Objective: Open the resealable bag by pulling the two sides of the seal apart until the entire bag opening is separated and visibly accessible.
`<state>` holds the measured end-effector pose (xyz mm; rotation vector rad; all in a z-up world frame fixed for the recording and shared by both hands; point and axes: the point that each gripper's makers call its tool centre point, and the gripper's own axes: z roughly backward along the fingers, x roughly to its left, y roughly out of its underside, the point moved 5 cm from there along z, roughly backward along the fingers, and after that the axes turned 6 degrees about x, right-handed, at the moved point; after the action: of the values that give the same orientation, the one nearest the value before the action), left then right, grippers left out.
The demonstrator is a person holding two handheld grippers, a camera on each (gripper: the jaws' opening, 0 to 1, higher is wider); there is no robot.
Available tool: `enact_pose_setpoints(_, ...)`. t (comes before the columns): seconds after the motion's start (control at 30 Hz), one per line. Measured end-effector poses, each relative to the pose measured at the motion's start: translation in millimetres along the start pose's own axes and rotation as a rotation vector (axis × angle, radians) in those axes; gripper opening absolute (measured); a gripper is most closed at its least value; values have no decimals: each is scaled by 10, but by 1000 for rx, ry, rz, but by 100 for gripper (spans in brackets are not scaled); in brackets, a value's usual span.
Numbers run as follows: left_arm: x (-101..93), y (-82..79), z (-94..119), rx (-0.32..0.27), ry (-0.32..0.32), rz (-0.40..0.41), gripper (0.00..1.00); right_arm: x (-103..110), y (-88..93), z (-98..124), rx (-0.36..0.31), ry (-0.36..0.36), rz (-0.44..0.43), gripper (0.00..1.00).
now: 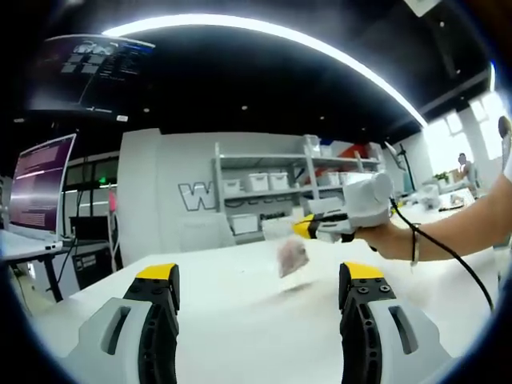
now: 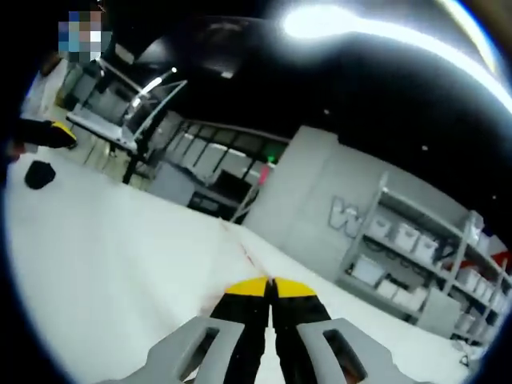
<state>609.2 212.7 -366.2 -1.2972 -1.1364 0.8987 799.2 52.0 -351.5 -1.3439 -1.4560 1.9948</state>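
Observation:
A small clear resealable bag [image 1: 292, 258] with something pinkish inside hangs above the white table [image 1: 240, 320]. My right gripper [image 1: 306, 228], held by a hand coming in from the right, is shut on the bag's top edge. In the right gripper view its yellow-tipped jaws [image 2: 270, 286] are pressed together, and the bag [image 2: 242, 250] shows edge-on as a thin streak running up from them. My left gripper [image 1: 260, 272] stands open, its jaws wide apart, short of the bag and not touching it.
Grey shelving with white bins [image 1: 264, 182] stands behind the table, and a lit monitor [image 1: 36, 188] at the far left. A black cable [image 1: 448, 252] trails from the right gripper. A small black object [image 2: 38, 174] lies on the table in the right gripper view.

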Motion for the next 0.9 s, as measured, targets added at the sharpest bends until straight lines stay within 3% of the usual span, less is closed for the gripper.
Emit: enact_pose_setpoints(0.9, -85, -106, 53, -18, 20, -5, 82, 112, -231, 469, -93, 25, -46, 0)
